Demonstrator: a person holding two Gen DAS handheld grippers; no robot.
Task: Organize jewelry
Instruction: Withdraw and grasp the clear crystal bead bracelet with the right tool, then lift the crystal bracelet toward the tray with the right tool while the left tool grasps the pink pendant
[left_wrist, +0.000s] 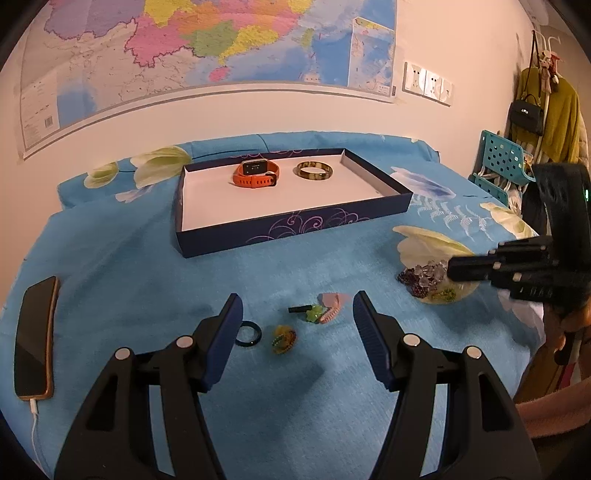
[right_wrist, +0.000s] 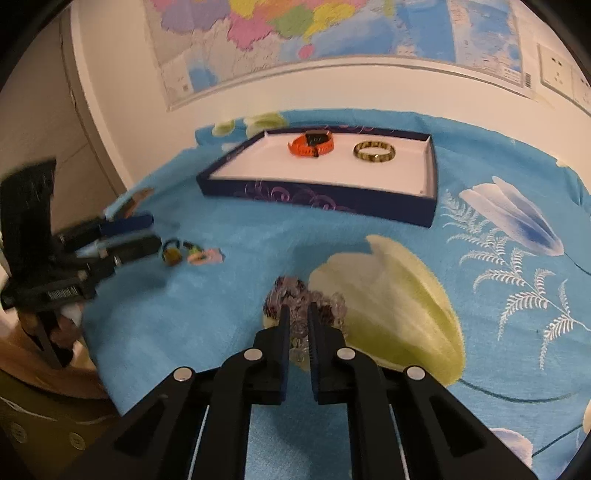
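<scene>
A dark blue tray (left_wrist: 295, 227) (right_wrist: 317, 197) on the blue cloth holds an orange watch (left_wrist: 255, 173) (right_wrist: 311, 144) and a mottled bangle (left_wrist: 314, 170) (right_wrist: 373, 151). My left gripper (left_wrist: 297, 308) (right_wrist: 147, 232) is open above a black ring (left_wrist: 248, 333), a yellow-green hair tie (left_wrist: 283, 338) (right_wrist: 171, 254) and a pink hair clip (left_wrist: 330, 308) (right_wrist: 205, 256). My right gripper (right_wrist: 297, 314) (left_wrist: 456, 266) is narrowly closed around a bracelet of clear and purple beads (right_wrist: 306, 295) (left_wrist: 424, 277), which rests on the cloth.
A phone (left_wrist: 35, 338) on a charging cable lies at the cloth's left edge. A teal crate (left_wrist: 504, 158) and hanging clothes (left_wrist: 557, 118) stand at the right. A map (left_wrist: 207, 48) covers the wall behind.
</scene>
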